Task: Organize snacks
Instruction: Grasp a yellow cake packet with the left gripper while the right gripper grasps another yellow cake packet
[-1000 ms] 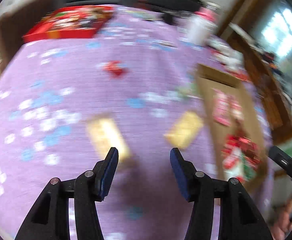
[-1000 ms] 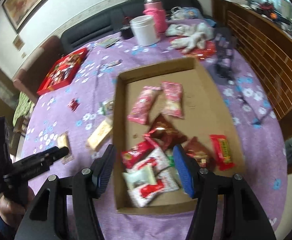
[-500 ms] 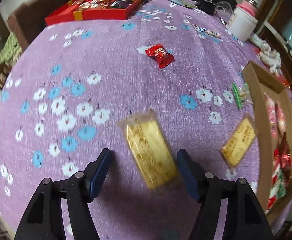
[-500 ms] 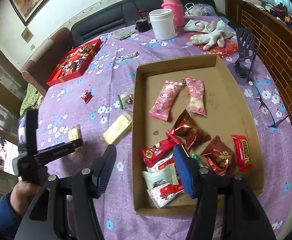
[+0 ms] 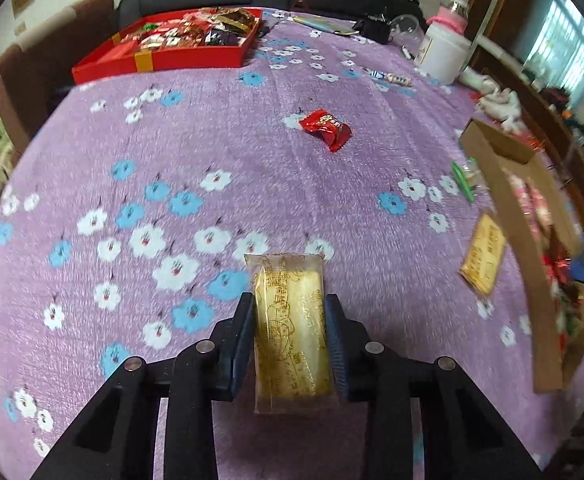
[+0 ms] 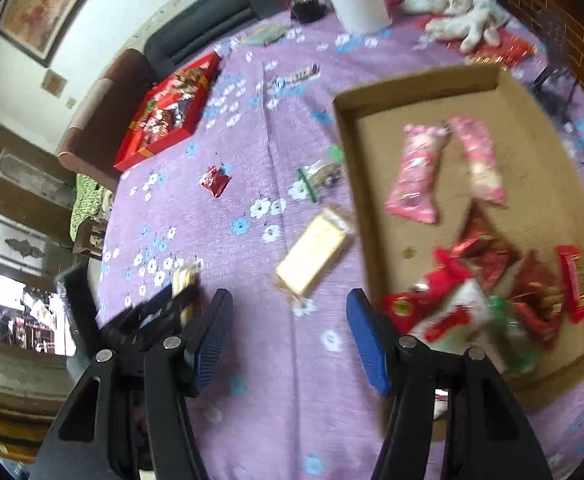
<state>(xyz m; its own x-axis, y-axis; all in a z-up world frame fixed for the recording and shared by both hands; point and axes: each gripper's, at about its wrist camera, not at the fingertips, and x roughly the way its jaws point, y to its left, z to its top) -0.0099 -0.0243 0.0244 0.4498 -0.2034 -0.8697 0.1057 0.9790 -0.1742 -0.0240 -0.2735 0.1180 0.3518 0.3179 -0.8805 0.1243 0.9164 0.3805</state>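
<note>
Snack run: left hand-held gripper [image 5: 290,330] is closing on the yellow wafer pack [image 5: 288,332], boxward presumably; right hand-held gripper [image 6: 288,334] hangs half-open, empty, above the table [image 6: 252,380].

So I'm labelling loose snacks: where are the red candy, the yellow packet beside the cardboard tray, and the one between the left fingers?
red candy [image 5: 325,128], left wrist view, wrapper's middle
yellow packet [image 6: 314,254], right wrist view, flat face
held packet [image 5: 290,322], left wrist view, centre between fingers
</note>
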